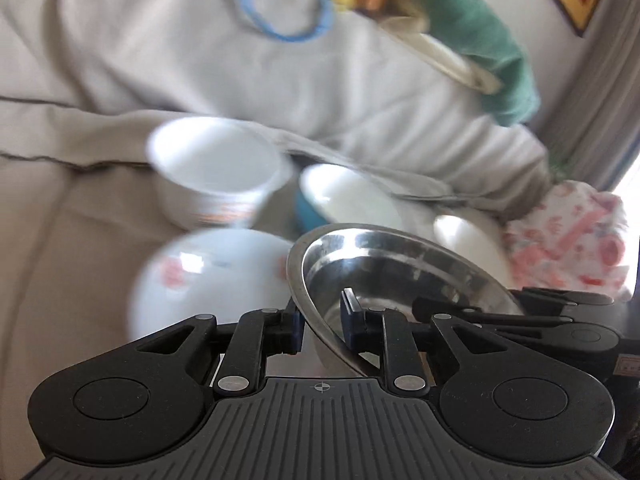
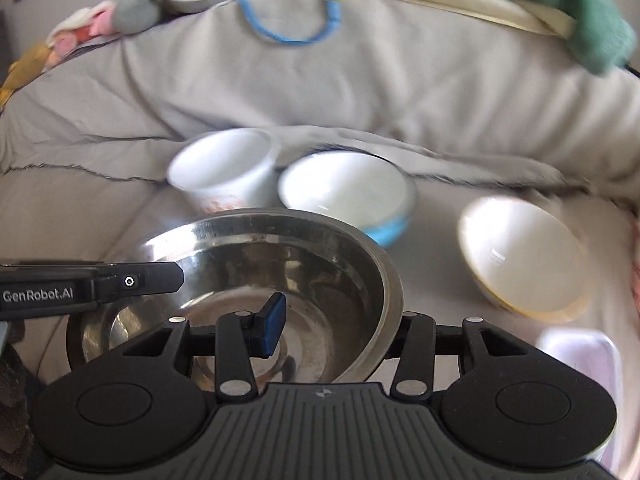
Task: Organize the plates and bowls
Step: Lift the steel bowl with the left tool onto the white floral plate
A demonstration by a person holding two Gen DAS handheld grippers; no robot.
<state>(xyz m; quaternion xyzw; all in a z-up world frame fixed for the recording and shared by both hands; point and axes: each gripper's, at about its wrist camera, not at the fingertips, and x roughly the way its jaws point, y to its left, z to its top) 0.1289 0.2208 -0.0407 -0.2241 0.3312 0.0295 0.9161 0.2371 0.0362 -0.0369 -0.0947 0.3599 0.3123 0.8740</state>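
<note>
Each hand-held gripper (image 1: 322,322) (image 2: 332,332) is black with blue pads, silver pivot screws and a ribbed grey base; the left's side reads "GenRobot.AI".

A shiny steel bowl (image 2: 256,280) sits nearest, tilted, its rim pinched on both sides. Beyond it stand a white bowl with a reddish pattern (image 2: 228,172) at far left, a white bowl with a blue outside (image 2: 348,196) beside it, and a tipped yellow-rimmed bowl (image 2: 520,256) to the right.
</note>
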